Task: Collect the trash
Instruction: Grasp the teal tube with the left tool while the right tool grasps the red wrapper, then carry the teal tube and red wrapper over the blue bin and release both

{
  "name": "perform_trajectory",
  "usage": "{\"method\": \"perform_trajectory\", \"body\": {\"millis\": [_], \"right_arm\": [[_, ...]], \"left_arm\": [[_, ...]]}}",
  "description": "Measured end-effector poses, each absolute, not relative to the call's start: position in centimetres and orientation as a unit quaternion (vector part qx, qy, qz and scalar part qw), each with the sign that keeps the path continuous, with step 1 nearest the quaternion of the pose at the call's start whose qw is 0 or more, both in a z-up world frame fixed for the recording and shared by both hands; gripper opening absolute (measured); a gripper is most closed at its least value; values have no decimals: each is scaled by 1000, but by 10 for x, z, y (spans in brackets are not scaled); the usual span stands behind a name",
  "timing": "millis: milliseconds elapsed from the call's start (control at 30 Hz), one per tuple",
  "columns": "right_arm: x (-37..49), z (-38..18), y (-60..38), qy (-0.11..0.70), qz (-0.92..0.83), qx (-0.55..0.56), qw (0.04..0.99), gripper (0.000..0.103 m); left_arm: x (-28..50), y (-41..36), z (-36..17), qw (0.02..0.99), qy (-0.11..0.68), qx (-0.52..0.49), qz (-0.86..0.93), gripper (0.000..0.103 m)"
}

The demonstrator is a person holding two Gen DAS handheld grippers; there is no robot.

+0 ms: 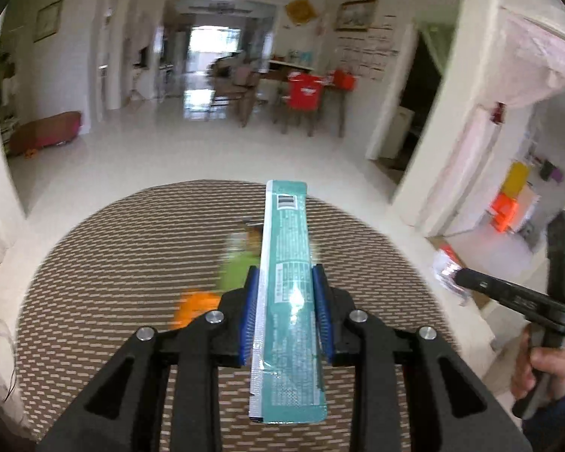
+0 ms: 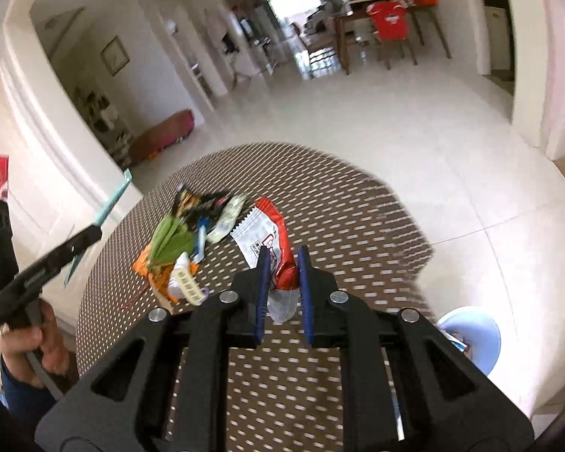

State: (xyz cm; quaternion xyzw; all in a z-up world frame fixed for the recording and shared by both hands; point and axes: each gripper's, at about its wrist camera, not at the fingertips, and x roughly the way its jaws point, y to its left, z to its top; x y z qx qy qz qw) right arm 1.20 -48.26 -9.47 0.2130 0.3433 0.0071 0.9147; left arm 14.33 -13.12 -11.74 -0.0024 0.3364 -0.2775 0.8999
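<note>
My left gripper (image 1: pixel 286 275) is shut on a long teal stick wrapper (image 1: pixel 288 263) and holds it above the round brown woven table (image 1: pixel 113 263). In the right wrist view that gripper (image 2: pixel 90 237) and the teal wrapper (image 2: pixel 113 199) show at the left. My right gripper (image 2: pixel 282 260) is shut on a red and white snack wrapper (image 2: pixel 271 241), lifted over the table (image 2: pixel 358 226). A pile of trash (image 2: pixel 184 241) lies on the table: green, orange, black and white wrappers. The right gripper (image 1: pixel 455 277) shows at the right in the left wrist view, with the wrapper (image 1: pixel 446 267) a blur.
A light blue bin (image 2: pixel 478 335) with some trash in it stands on the floor to the right of the table. White tiled floor (image 2: pixel 433 132) surrounds the table. Dining chairs and a table (image 1: pixel 301 94) stand far back. Walls and doorways lie to both sides.
</note>
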Motion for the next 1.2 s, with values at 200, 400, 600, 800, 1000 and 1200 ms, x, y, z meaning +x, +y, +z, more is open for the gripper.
{"method": "perform_trajectory", "body": {"millis": [200, 400, 600, 800, 1000, 1200], "right_arm": [[-51, -103, -578, 325, -90, 260, 905, 15], [-109, -136, -659, 330, -175, 309, 874, 15], [-129, -181, -702, 358, -209, 347, 842, 15], [-125, -221, -725, 382, -209, 383, 815, 15], [-126, -249, -749, 378, -223, 434, 787, 73], [-133, -248, -749, 371, -253, 439, 778, 97]], "left_arm": [[101, -240, -118, 855, 352, 11, -379, 27], [60, -353, -148, 804, 389, 45, -448, 27], [45, -441, -199, 766, 442, 80, -460, 27], [45, -500, -268, 719, 515, 112, -454, 27], [68, -525, -303, 703, 549, 116, -437, 86], [79, -510, -281, 728, 527, 112, -423, 87]]}}
